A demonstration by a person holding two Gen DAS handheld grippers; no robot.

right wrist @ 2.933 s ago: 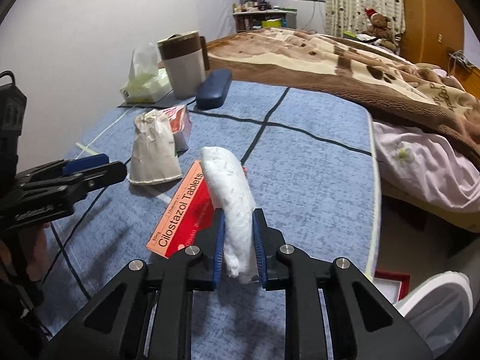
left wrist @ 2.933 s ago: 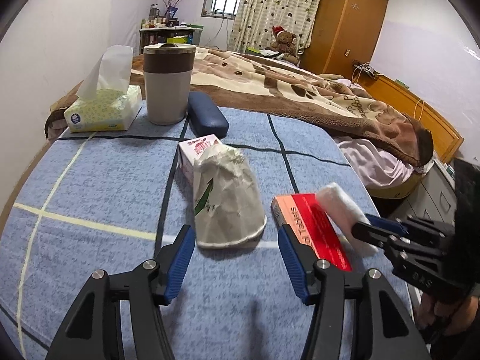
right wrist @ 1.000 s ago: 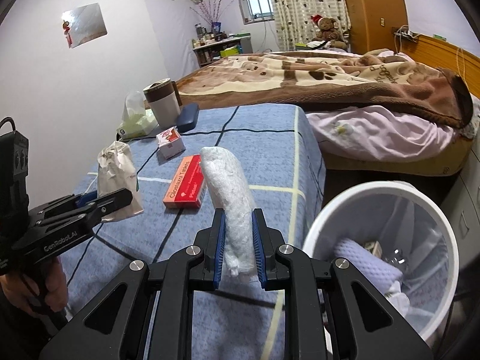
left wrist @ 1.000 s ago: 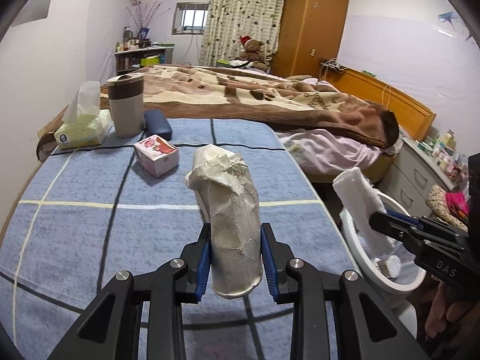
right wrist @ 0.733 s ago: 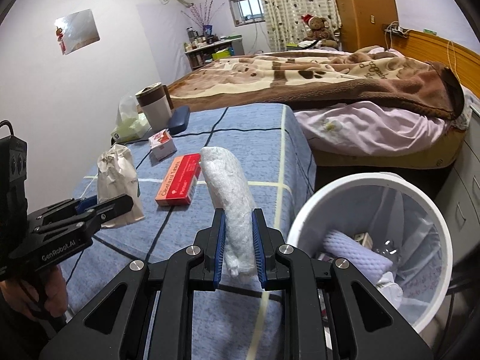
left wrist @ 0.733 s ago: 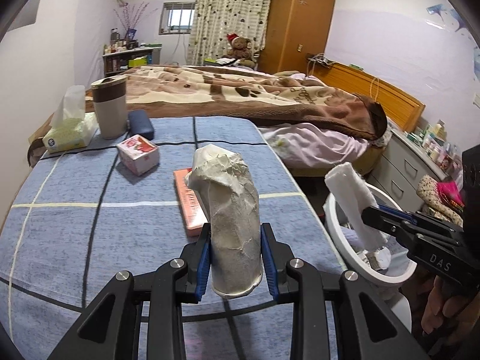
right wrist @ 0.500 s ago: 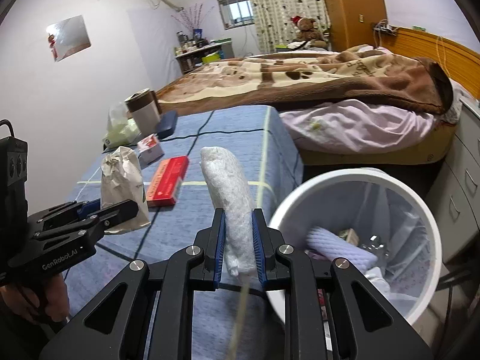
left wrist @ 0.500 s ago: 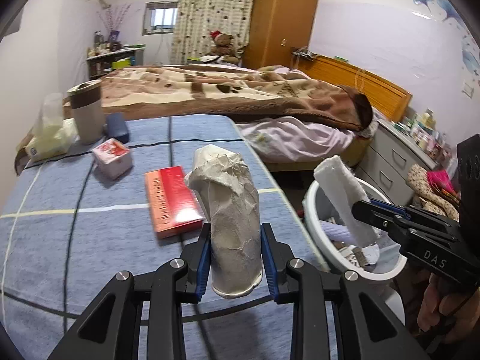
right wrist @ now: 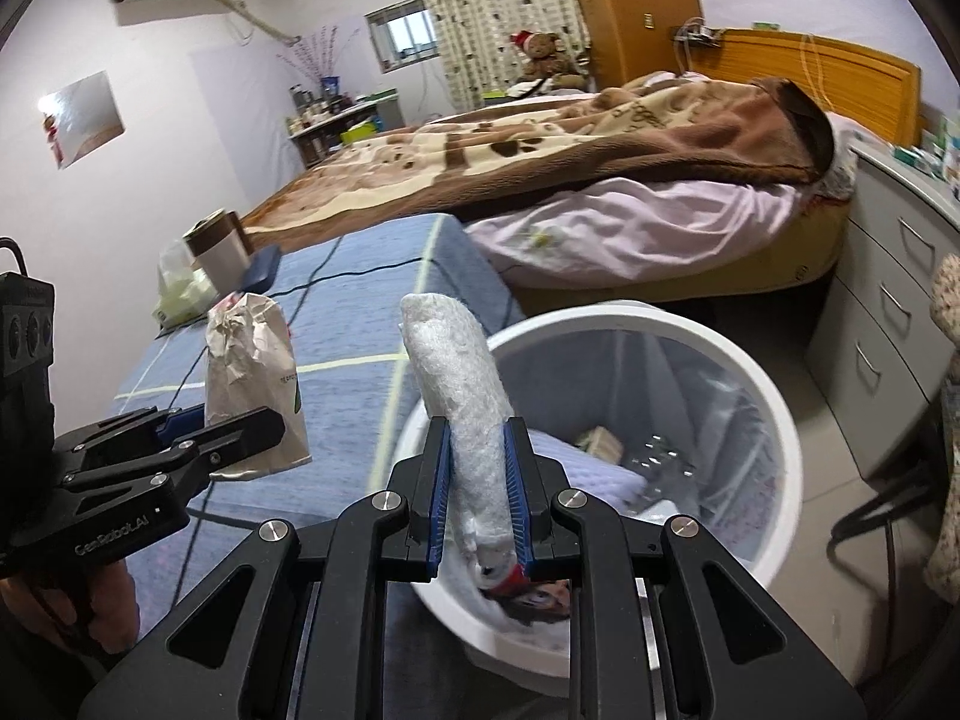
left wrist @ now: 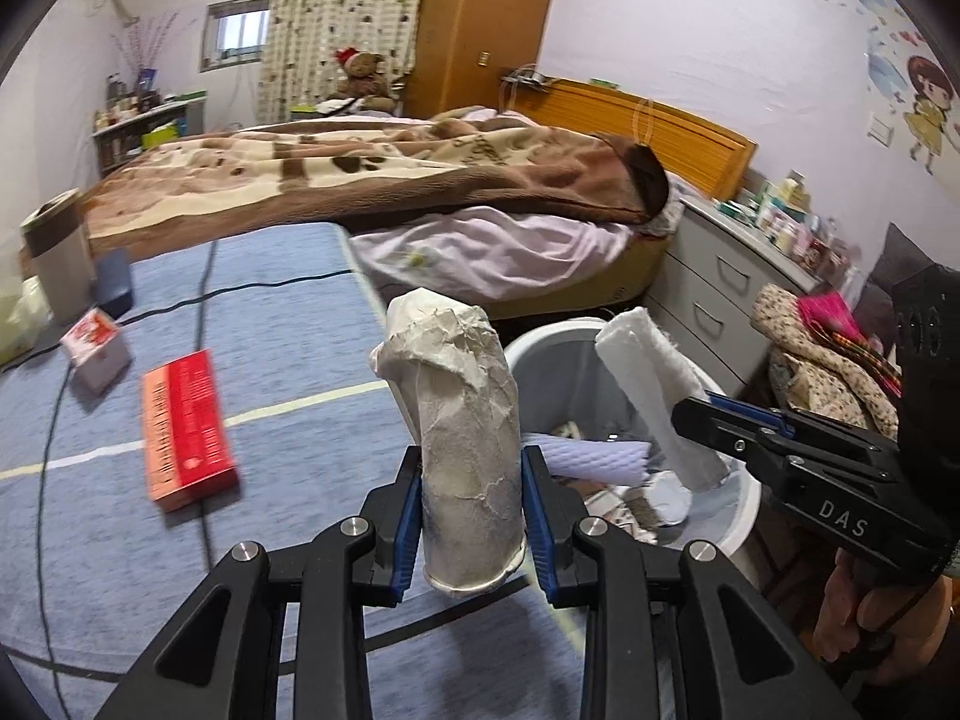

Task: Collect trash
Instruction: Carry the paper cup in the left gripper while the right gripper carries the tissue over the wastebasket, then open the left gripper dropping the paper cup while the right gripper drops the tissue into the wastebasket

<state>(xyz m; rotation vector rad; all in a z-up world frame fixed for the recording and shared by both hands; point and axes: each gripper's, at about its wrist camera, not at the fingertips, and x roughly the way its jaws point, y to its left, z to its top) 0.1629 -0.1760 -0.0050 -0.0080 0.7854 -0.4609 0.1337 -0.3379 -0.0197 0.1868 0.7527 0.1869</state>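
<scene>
Risk: left gripper (left wrist: 471,534) jaws clamped on crumpled paper cup (left wrist: 456,438), short of white bin (left wrist: 741,495); your right gripper (right wrist: 478,495) jaws clamped on tissue wad (right wrist: 462,384) over rim; early release drops cup on blue bed (left wrist: 270,360)

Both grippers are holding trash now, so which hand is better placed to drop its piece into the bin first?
Right. The right gripper holds the white wad over the bin; the left gripper with its crumpled cup looks over the bed edge.

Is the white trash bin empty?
No, the white trash bin already holds a lavender textured cloth and other scraps.

Both grippers' fingers (left wrist: 409,516) clamped tight
</scene>
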